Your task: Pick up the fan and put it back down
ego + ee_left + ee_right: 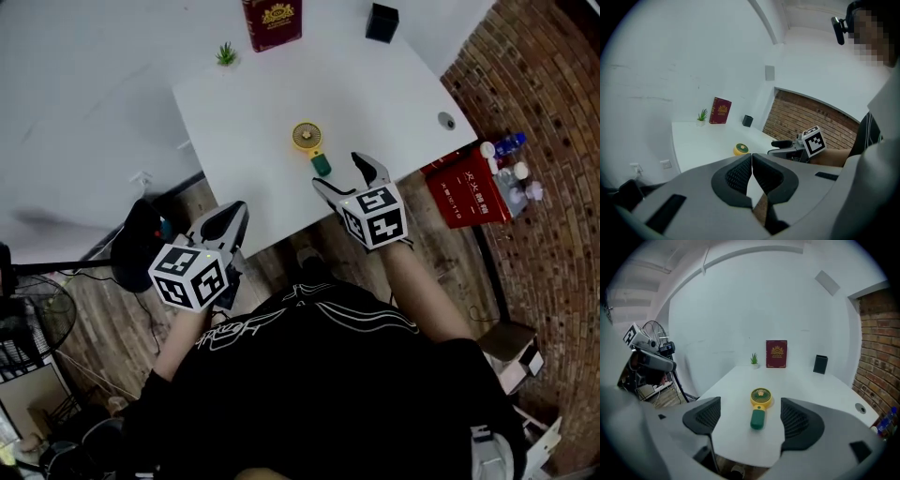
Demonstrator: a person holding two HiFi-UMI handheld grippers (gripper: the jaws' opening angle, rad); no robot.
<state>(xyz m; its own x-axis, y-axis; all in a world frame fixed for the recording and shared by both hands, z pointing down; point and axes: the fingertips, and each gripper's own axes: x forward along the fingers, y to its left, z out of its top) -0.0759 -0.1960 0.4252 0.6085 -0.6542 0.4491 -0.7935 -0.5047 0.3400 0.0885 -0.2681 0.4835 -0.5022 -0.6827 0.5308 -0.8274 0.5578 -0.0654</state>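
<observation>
White walls on two sides and brick on a third enclose a white surface (281,103), and the fan (312,150) lies flat on it, close to the near edge. Its yellow head points away from the person and its green handle points back toward them. Well beyond the fan, along the far edge, stand a plant (226,54), a red book (272,23) and a black box (382,22).

The right claw (342,173) hovers just short of the handle with its jaws wide apart. In the right gripper view the fan sits centred in the gap but ahead of the pads, and nothing touches it. The left claw (228,220) hangs off the surface's near edge, to the left of the fan and nearer the person. Its jaws are pressed together with nothing between them.

This looks like the approach, with the grasp not yet made. The next move probably calls for the right claw to advance and dip until its jaws straddle the handle. It would then close squarely across that handle, which is narrow and rounded and might roll or slip if caught off-centre.
</observation>
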